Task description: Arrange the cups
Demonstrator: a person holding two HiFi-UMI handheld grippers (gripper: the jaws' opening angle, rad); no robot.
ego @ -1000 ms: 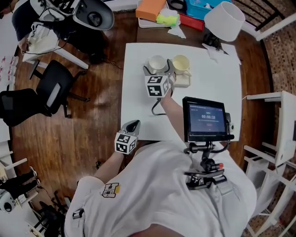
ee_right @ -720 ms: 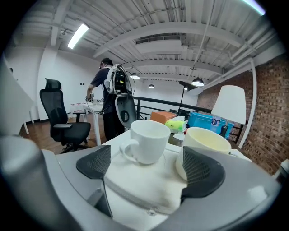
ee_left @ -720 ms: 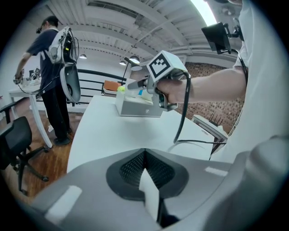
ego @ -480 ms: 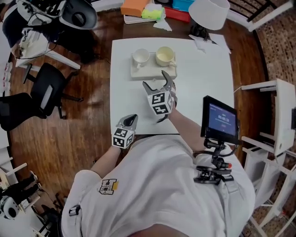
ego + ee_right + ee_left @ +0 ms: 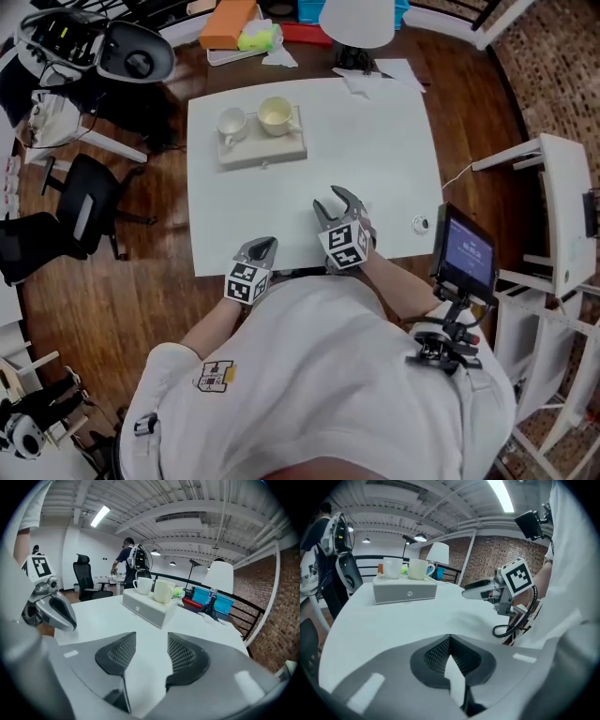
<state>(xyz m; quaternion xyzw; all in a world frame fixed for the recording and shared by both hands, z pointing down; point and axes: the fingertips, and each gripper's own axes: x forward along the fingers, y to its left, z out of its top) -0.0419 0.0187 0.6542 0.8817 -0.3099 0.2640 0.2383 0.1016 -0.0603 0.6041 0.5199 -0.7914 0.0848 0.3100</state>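
- A glossy white cup [image 5: 231, 122] and a rounder cream cup [image 5: 276, 114] stand side by side on a matte grey box [image 5: 267, 150], far left on the desk [image 5: 375, 159].
- The box's long axis runs left to right.
- The right gripper [image 5: 330, 200], slightly nearer, has just been closing its jaws; they stand part open with nothing between them.
- The left gripper [image 5: 265, 247] is closed and empty at the near edge.

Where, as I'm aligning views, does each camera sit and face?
Head view: on the head, steeply down at the table, box and cups; shows torso, arms, left gripper, right gripper.
Left gripper view: along its shut jaws, toward the box; right gripper at right.
Right gripper view: along its empty jaws, apart though just closing, toward the box; left gripper at left.
Shared: box, cups.
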